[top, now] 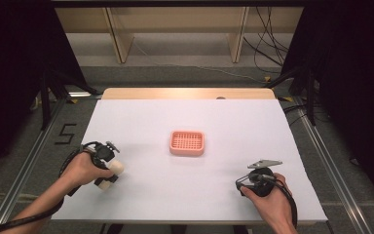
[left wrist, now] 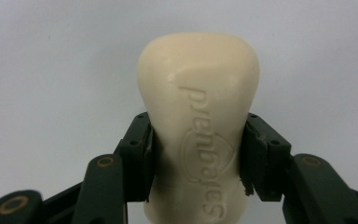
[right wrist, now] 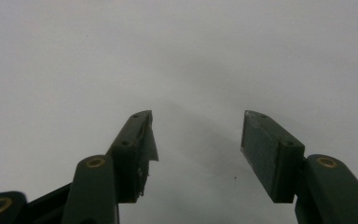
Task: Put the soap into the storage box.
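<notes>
Cream soap bar (left wrist: 198, 135) clamped in left hand-held gripper (left wrist: 198, 158), right hand-held gripper (right wrist: 196, 149) open, empty

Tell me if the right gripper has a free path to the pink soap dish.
Probably yes. The right gripper has open, empty jaws, and bare white table lies between it and the pink soap dish. The left gripper, holding the soap bar, sits well aside.

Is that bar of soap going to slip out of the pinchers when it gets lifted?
It might. The soap looks smooth and rounded, and the left gripper squeezes only its narrower lower half, so it could slide. It looks hard and keeps its shape under the squeeze, so it probably won't bend. Set down on its flat side, it likely wouldn't roll.
</notes>
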